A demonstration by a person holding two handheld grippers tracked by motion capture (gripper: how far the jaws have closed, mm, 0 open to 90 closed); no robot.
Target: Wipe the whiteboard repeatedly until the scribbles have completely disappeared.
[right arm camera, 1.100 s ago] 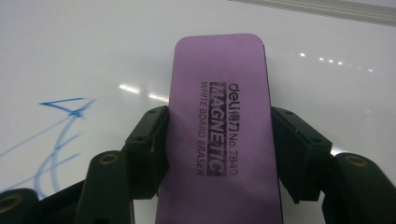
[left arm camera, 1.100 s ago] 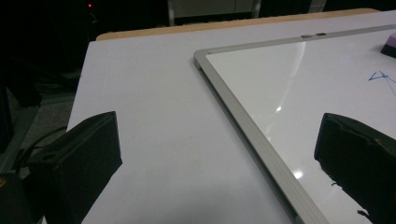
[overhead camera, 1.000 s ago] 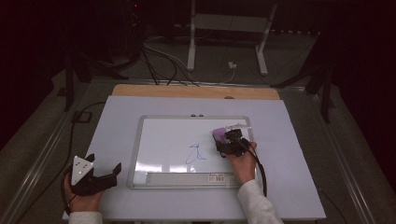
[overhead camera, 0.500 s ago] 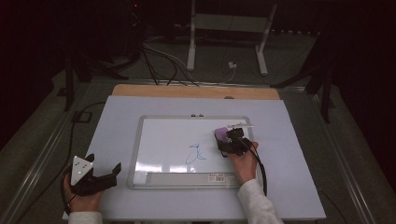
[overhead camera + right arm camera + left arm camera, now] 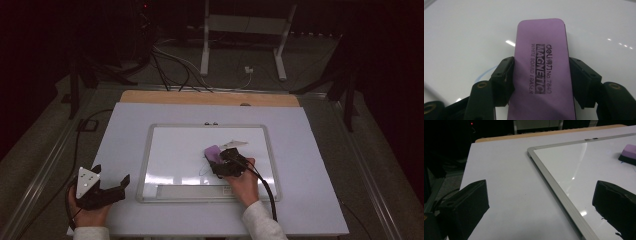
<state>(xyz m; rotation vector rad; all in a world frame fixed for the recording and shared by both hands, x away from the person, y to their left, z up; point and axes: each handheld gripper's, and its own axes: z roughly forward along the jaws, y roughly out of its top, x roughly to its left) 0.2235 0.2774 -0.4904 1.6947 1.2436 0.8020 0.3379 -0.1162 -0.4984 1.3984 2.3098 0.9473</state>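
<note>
On the whiteboard (image 5: 170,150) my right gripper (image 5: 222,162) clamps the purple eraser (image 5: 541,65) flat over the blue scribble (image 5: 202,171), my left gripper (image 5: 107,187) gaping idle; tilting my wrist could lift one edge and leave streaks.

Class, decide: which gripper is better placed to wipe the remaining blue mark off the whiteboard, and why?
Right. The right gripper already clamps the purple eraser on the whiteboard; the left gripper sits open beside it.
</note>
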